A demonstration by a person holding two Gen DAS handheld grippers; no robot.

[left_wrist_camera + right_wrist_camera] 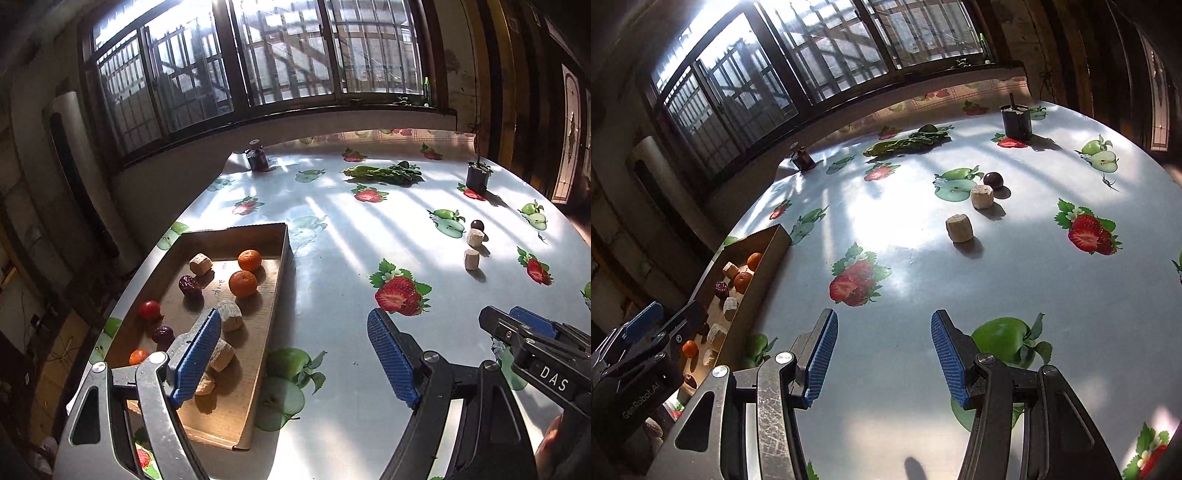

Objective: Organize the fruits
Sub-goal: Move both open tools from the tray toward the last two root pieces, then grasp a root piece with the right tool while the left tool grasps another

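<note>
Two grippers hang over a table point(1052, 295) with a fruit-print cloth, both with jaws apart and nothing between the blue pads. Nearest in the left wrist view, the left gripper point(295, 354) straddles the near right wall of a cardboard tray point(273, 295), its left finger over the tray and its right finger over bare cloth; it grasps nothing. Just to its right the right gripper point(884, 358) hangs released over the cloth, with a printed green apple beside its right finger. Inside the tray, going from near to far, lie pale chunks point(221, 354), a small orange point(138, 357) at the left wall, a dark date point(163, 334), a cherry tomato point(150, 309), another pale chunk point(229, 314), a second date point(190, 286), two mandarins point(242, 283) side by side, and one more chunk point(200, 263) at the far end. Well apart from the tray, farther out on the cloth, stand two loose pale chunks point(959, 228), the farther one touching or nearly touching a dark round fruit point(993, 180). Beyond them lie leafy greens point(908, 142), with a dark cup point(1017, 122) to the right and a small dark jar point(802, 158) to the left, near the barred window point(775, 66).
</note>
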